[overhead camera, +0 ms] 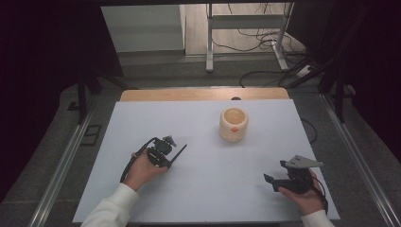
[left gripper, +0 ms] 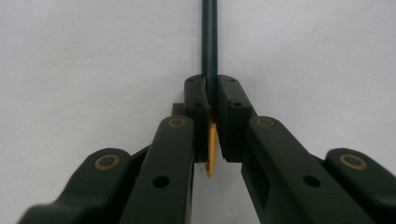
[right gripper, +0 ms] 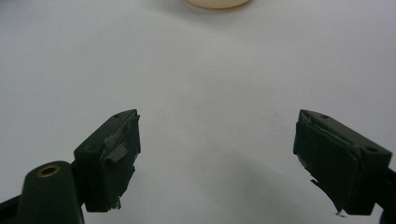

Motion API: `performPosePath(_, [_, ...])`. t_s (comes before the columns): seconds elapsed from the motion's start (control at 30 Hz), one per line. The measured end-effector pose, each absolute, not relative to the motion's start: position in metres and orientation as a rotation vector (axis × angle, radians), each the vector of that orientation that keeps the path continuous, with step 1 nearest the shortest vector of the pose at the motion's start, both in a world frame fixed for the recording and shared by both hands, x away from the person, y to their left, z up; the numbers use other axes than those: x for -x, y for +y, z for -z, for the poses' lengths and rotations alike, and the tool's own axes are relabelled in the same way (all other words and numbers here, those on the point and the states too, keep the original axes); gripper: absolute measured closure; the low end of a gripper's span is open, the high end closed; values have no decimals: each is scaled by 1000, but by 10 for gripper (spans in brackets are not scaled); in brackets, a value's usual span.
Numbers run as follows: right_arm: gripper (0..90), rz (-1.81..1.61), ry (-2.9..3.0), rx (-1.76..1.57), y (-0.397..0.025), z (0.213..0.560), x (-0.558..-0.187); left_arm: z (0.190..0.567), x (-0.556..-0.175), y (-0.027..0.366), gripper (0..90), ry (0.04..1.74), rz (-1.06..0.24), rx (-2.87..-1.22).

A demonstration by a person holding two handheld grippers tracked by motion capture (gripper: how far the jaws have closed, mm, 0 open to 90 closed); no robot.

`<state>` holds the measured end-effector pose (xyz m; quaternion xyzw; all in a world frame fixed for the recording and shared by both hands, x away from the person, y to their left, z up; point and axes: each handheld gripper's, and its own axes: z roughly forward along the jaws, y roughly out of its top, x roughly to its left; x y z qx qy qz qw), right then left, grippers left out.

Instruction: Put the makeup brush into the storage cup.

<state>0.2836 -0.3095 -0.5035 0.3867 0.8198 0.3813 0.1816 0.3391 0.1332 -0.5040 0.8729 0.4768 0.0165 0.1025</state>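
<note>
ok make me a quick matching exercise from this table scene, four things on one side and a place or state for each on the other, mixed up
Things:
1. left gripper
2. right gripper
3. pencil
4. wooden cup

Places or states:
a. standing upright, far half of the table
b. jaws wide apart, nothing between them
c. clamped between two jaws, sticking out past them
d. shut on a thin dark stick

Pairs: 1-d, 2-b, 3-c, 4-a
</note>
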Motion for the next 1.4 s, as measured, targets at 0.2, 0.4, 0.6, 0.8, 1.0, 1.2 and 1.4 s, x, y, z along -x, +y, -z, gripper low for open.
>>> performPosePath(0.2, [160,-1082,2304,-1102,-311,503,-284,497,-339,132,842,1382,-64,-2564])
performPosePath(0.4, [161,-1079,2307,-1098,-311,503,-284,486,-338,134,842,1354,-71,-2549])
performPosePath(0.6, [161,-1082,2306,-1098,-311,503,-284,483,-336,137,842,1341,-64,-2540])
performPosePath(0.8, [159,-1078,2304,-1101,-310,503,-284,484,-334,140,842,1323,-49,-2543])
performPosePath(1.0, [159,-1073,2305,-1098,-310,503,-283,484,-329,144,842,1311,-39,-2523])
performPosePath(1.2, [160,-1075,2303,-1099,-309,503,-283,483,-320,148,842,1295,-41,-2496])
performPosePath(1.4, [159,-1070,2305,-1099,-310,503,-283,485,-316,149,842,1286,-31,-2487])
